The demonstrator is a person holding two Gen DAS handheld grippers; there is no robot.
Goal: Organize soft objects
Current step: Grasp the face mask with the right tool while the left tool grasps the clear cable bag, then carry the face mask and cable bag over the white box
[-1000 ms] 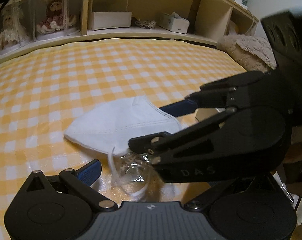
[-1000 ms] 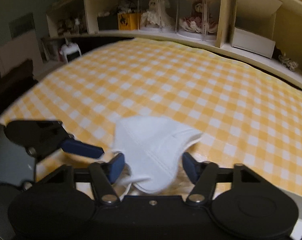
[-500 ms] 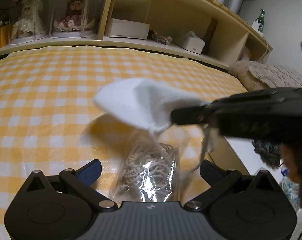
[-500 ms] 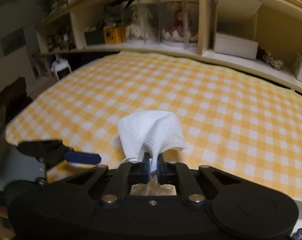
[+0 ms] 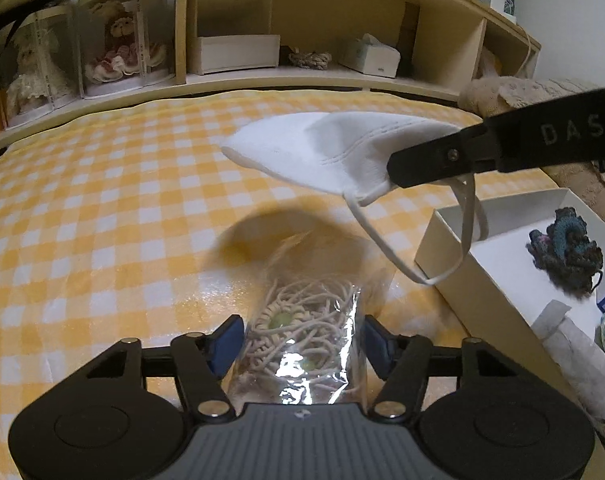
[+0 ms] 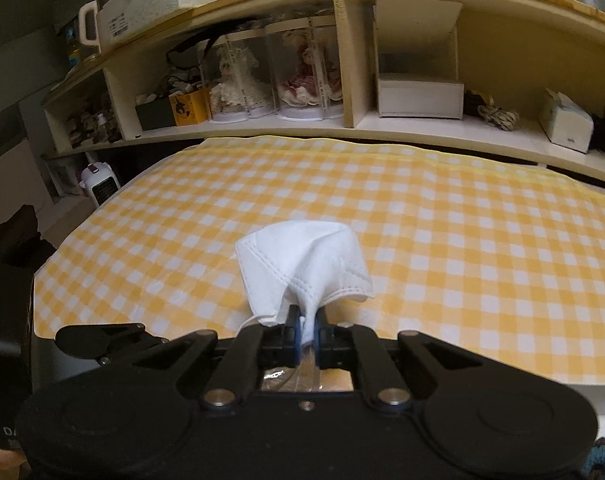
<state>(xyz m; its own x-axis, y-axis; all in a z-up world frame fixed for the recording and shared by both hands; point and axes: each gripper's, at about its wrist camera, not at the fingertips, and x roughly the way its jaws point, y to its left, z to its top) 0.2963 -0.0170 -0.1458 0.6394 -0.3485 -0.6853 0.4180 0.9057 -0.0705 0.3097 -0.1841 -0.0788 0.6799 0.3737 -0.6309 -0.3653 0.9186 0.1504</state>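
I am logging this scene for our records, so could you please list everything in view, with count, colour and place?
Face mask: 1, white, held above the table, ear loops dangling.
Bag of cord: 1, clear with beige cord, on the tablecloth between the left fingers.
Box: 1, white, open, at the table's right edge.
Knitted piece: 1, dark blue-green, inside the box.
Tablecloth: 1, yellow and white check, covering the table.
Cased dolls: 2, cream and red, on the shelf.
Tissue box: 1, white, right on the shelf.
Left gripper: black, blue pads, open.
Right gripper: black, shut on the face mask.
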